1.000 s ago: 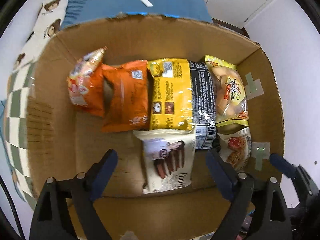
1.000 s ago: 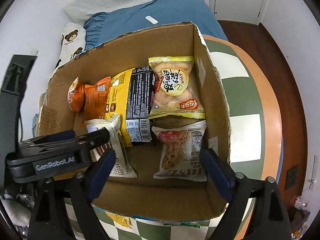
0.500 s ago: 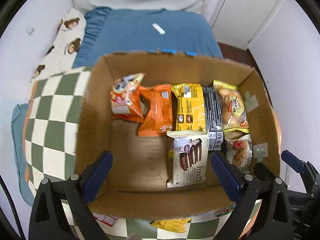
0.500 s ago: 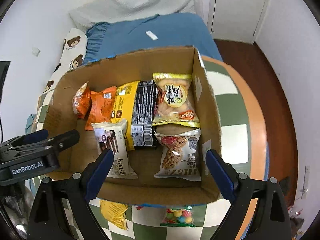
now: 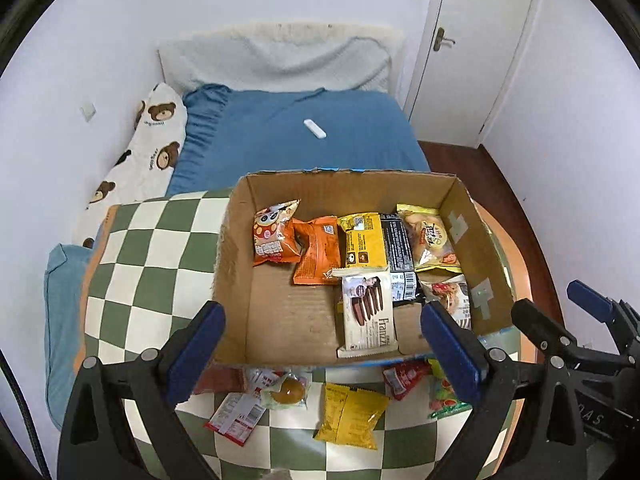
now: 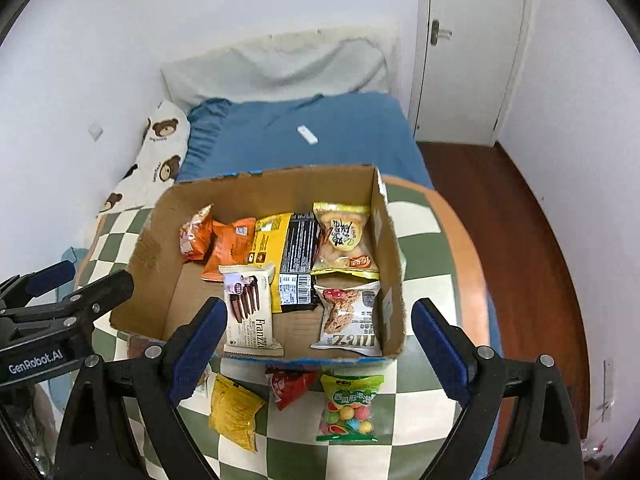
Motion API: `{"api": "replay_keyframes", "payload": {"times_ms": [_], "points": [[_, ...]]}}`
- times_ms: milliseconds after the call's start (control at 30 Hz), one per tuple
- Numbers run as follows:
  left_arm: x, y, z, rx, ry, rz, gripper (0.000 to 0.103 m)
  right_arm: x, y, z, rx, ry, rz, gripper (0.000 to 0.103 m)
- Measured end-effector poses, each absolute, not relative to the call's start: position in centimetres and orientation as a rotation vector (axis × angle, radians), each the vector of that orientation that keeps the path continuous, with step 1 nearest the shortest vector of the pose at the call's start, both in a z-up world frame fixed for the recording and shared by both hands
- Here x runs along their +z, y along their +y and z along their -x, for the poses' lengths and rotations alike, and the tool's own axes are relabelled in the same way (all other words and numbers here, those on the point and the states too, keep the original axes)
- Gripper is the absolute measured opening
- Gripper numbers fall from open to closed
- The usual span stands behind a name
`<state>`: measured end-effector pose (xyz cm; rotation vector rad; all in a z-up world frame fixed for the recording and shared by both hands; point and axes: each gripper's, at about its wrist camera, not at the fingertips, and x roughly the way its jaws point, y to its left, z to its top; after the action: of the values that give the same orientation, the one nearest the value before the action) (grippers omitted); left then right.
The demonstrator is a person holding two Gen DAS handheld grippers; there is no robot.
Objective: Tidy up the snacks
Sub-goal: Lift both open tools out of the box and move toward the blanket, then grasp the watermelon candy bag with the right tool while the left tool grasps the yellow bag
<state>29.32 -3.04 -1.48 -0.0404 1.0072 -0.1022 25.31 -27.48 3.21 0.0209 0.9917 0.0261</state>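
Item 1: the cardboard box (image 5: 232, 264), which we are seeing sitting open-topped on the checkered worktop (image 5: 136, 280). Inside, along its far wall, we are counting from left to right: an orange panda packet (image 5: 276, 238), a plain orange packet (image 5: 316, 254), a yellow-and-black packet (image 5: 374, 242) and a yellow rice-cracker packet (image 5: 428, 236). Nearer us, a white Franzzi wafer packet (image 5: 368, 312) is lying flat beside a white oat-bar packet (image 6: 350, 314); the box floor to their left is showing bare cardboard.

Item 2: loose snacks lying on the worktop just outside the box's near wall: a yellow packet (image 6: 232, 412), a red packet (image 6: 290, 388), a green bag of coloured candies (image 6: 350, 408), a clear-wrapped round yellow cake (image 5: 286, 390) and a red-and-white packet (image 5: 236, 416).

Item 3: our left claw (image 5: 326, 354), hovering over the box's near edge, released, fingers spread wide and grasping nothing.

Item 4: our right claw (image 6: 320, 354), hovering beside it at the same edge, likewise released and holding nothing.

Item 5: a blue bed (image 5: 300, 144) standing beyond the worktop, carrying a small white object (image 5: 315, 129).
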Motion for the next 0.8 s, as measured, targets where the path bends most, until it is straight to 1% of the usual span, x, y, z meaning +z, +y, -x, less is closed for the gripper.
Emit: {"api": "replay_keyframes", "payload": {"times_ms": [300,500,633,800], "points": [[0.9,-3.0,-25.0,-0.099,0.922,0.039,0.100,6.5,-27.0,-20.6,0.030,0.879,-0.009,0.095],[-0.3,-3.7,-23.7,-0.087,0.940,0.034,0.100,6.4,-28.1,-19.1,0.063,0.882,-0.076,0.095],[-4.1,-4.1,-23.8,-0.069,1.034,0.046,0.100,3.1,-30.1,-19.5,0.056,0.958,-0.116,0.095],[-11.3,-4.9,-24.6,-0.078,1.230,0.042,0.100,-2.8,-32.3,-20.9,0.036,1.098,-0.121,0.095]]}}
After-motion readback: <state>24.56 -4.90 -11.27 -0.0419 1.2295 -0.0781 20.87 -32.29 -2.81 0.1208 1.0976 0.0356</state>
